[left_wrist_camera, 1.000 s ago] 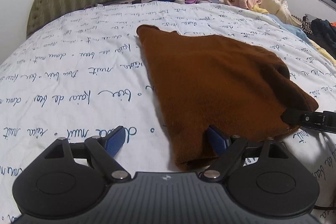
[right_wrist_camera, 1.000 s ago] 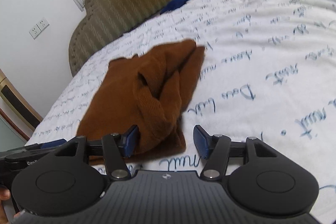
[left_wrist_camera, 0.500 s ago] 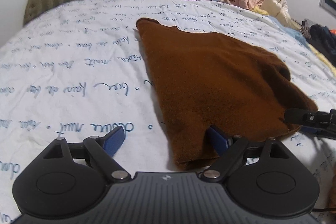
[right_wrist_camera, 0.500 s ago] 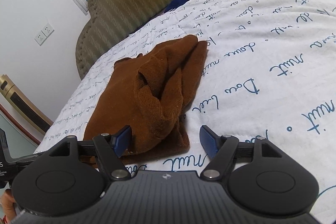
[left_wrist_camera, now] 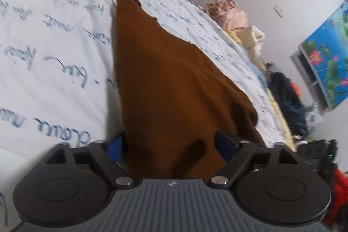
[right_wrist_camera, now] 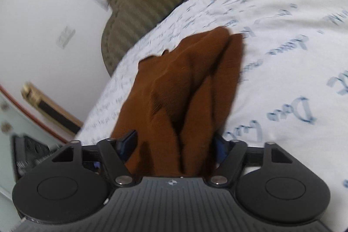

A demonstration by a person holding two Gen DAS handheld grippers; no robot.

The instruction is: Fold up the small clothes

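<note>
While the bed [left_wrist_camera: 54,62] fills most of both views, its white sheet covered in blue handwriting, we take the brown garment [left_wrist_camera: 169,84] lying on it as our one piece of work. It stretches away from us toward the padded headboard [right_wrist_camera: 141,3], flat and smooth along the left side, bunched into long ridges along the right (a sleeve or two, we think, doubled over the body). Other clothes [left_wrist_camera: 230,16] sit heaped at the far edge of the bed, well apart from it.

As we judge it, we are at the grasping step of a fold: both tools are pushed onto the near hem. The left gripper [left_wrist_camera: 174,145] has just been closing, and the cloth runs between its blue pads; the pads look to be at the fabric's edges, yet with the blur we cannot tell whether they already press on it. The right gripper [right_wrist_camera: 174,145] has likewise been closing around the ridged part of the garment [right_wrist_camera: 184,88], and there too a firm pinch cannot be confirmed.

Next we need both sets of jaws to close fully on the hem, catching every layer, then a level lift together and a carry toward the far end, so that the near edge lands square on the far one.
</note>
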